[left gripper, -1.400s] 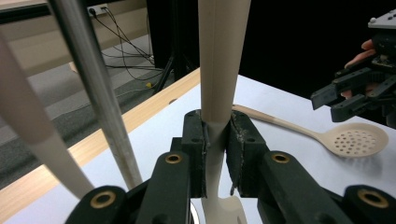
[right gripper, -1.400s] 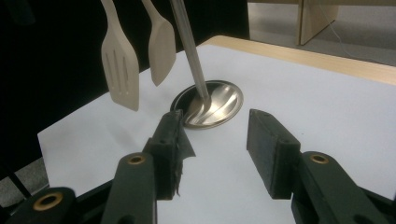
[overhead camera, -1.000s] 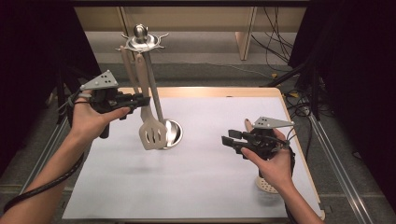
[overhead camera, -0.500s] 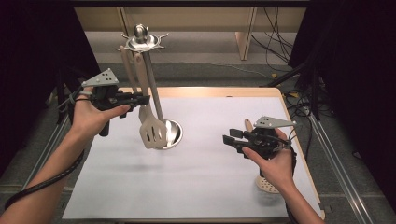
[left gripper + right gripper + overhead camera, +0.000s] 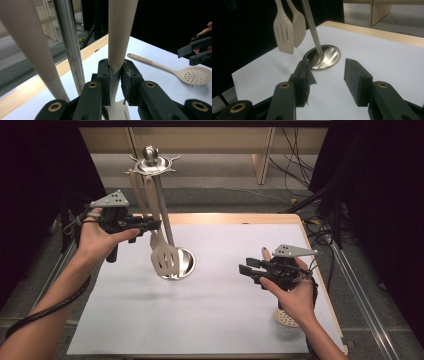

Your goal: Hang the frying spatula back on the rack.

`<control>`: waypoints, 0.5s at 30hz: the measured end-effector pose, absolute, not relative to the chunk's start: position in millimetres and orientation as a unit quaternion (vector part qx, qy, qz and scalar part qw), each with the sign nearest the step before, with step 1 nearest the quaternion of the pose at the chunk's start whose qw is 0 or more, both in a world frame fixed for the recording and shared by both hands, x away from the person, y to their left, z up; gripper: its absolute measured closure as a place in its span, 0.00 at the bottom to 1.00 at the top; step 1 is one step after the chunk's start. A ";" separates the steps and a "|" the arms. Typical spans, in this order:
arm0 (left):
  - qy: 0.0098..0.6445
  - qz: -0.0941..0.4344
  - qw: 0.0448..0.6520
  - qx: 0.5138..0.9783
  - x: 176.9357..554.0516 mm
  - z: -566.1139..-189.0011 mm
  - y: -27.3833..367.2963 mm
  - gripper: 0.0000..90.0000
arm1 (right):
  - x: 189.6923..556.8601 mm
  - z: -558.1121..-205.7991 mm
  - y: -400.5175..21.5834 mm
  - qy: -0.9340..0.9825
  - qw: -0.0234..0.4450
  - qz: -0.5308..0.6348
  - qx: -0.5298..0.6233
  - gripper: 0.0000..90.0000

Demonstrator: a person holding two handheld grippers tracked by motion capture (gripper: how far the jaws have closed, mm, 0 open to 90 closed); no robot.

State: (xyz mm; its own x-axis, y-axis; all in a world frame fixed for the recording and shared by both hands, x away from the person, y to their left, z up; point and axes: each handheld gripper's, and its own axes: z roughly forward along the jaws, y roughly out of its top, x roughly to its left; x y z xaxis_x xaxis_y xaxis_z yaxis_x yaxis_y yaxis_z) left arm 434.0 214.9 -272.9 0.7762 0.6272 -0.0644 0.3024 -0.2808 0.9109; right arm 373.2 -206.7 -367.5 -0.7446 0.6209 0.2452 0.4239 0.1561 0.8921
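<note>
A steel utensil stand (image 5: 166, 227) rises from a round base (image 5: 185, 262) at the table's left middle. Two beige utensils hang from its top ring (image 5: 151, 164): a slotted turner (image 5: 164, 260) and a plain spatula (image 5: 298, 25). My left gripper (image 5: 152, 225) is shut on the slotted turner's handle (image 5: 117, 50), just right of the pole (image 5: 70, 45). The pads (image 5: 105, 77) press the handle from both sides. My right gripper (image 5: 248, 268) hovers open over the table's right side with nothing between its jaws, pointing toward the stand (image 5: 312, 27).
A beige skimmer spoon (image 5: 175, 71) lies on the white sheet under my right hand, its perforated bowl (image 5: 287, 317) near the front right. The table's wooden edge (image 5: 235, 217) runs along the back. Cables and dark frames stand beyond the right side.
</note>
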 end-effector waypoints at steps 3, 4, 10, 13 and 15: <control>0.296 0.149 0.523 0.785 435.9 -272.3 213.3 0.86 | 372.0 -366.8 -206.8 0.754 0.078 0.546 0.356 0.63; 0.295 0.145 0.527 0.784 436.4 -272.2 212.7 0.86 | 372.8 -367.3 -207.2 0.756 0.083 0.547 0.350 0.63; 0.304 0.133 0.535 0.777 438.3 -274.2 212.9 0.85 | 373.0 -368.2 -207.6 0.756 0.085 0.547 0.348 0.63; 0.318 0.126 0.544 0.766 439.5 -276.1 215.3 0.83 | 372.6 -368.8 -208.0 0.754 0.083 0.548 0.352 0.63; 0.325 0.123 0.553 0.757 440.7 -277.5 217.5 0.82 | 372.5 -368.9 -208.3 0.756 0.083 0.545 0.354 0.63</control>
State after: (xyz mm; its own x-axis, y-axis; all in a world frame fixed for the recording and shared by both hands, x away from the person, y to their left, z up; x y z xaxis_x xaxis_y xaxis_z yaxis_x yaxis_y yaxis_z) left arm 440.7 217.5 -277.5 0.7581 0.6288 -0.1732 0.3568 -0.1776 0.9171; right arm 372.5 -208.3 -368.9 -0.7363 0.6245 0.2604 0.4441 0.1558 0.8823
